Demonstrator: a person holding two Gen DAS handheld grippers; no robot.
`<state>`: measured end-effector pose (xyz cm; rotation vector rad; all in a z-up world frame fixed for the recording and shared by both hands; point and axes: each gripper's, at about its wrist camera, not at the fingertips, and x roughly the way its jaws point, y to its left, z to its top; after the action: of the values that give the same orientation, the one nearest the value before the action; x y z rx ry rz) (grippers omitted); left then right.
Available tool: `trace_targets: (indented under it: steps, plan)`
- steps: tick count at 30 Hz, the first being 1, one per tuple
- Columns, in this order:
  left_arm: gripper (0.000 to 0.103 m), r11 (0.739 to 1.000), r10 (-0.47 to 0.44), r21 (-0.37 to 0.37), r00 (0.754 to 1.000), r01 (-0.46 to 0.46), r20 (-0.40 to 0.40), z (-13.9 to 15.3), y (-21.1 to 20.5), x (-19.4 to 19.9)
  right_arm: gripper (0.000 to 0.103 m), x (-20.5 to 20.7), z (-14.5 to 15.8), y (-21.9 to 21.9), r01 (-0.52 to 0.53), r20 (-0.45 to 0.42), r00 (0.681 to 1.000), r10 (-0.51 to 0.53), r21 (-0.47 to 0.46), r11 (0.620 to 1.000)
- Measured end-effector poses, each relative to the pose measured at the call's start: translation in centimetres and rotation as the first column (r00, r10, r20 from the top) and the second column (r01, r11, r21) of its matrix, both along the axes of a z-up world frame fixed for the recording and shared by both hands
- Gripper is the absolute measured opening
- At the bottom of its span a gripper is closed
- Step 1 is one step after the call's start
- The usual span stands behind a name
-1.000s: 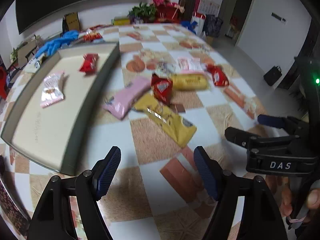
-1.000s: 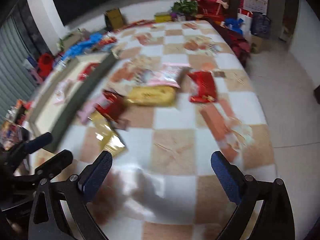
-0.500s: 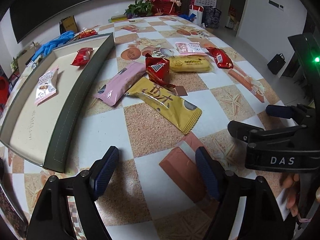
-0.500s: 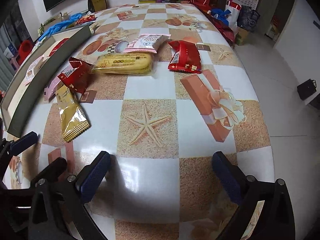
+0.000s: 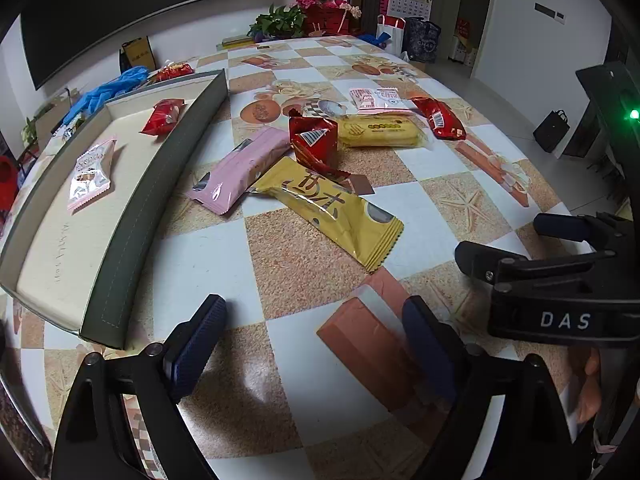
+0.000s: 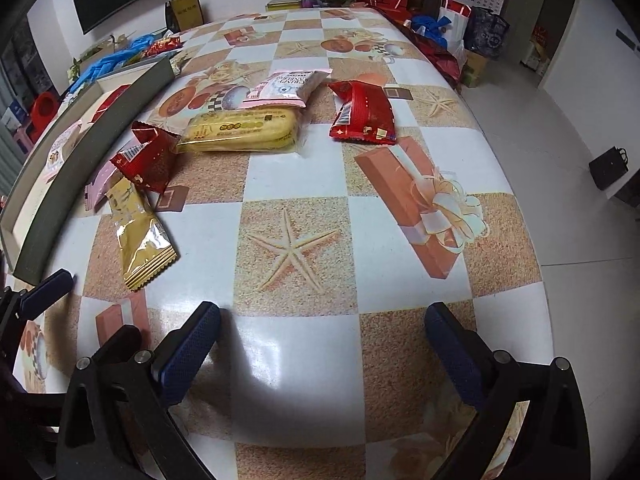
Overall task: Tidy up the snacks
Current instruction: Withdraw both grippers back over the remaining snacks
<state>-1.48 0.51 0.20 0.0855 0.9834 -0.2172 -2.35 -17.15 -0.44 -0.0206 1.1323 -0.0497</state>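
Note:
Several snack packs lie on the checkered table: a gold packet [image 5: 332, 210] [image 6: 138, 228], a pink packet [image 5: 240, 170], a red bag [image 5: 314, 142] [image 6: 146, 156], a yellow pack [image 5: 380, 131] [image 6: 240, 130], a second red bag [image 5: 440, 118] [image 6: 364, 114] and a pink-white bag [image 5: 378, 100] [image 6: 286, 88]. A grey-walled tray [image 5: 120, 236] [image 6: 36, 236] at left holds a pink-white snack [image 5: 90, 174] and a red snack [image 5: 164, 116]. My left gripper [image 5: 314, 340] is open and empty near the front edge. My right gripper [image 6: 320, 348] is open and empty beside it.
Blue gloves [image 5: 108, 90] and a red packet [image 5: 174, 72] lie behind the tray. Flowers and plants [image 5: 308, 12] stand at the table's far end. Bags [image 6: 472, 32] sit on the floor to the right, past the table's edge [image 6: 520, 184].
Both grippers have steadied after a blurred swing; the views now sit slightly lower and closer to the table. Both stay open and empty. The snacks have not moved.

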Motion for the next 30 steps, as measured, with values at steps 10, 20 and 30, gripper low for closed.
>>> trace_targets:
  steps: [10,20,30]
  plan:
    - [0.092,1.000,0.000,0.001,1.000,0.000,0.000,0.0,-0.1,0.1,0.102,-0.2,0.0,-0.1,-0.017,0.021,1.000,0.017,0.003,1.000]
    - [0.092,1.000,0.000,0.000,1.000,0.000,0.001,-0.1,-0.1,0.1,0.102,0.2,-0.1,-0.1,-0.021,0.011,1.000,0.021,-0.002,1.000]
    - [0.092,1.000,0.000,0.000,1.000,0.000,0.001,-0.1,-0.1,0.1,0.102,1.7,-0.1,-0.2,-0.005,-0.100,0.995,0.005,0.003,1.000]
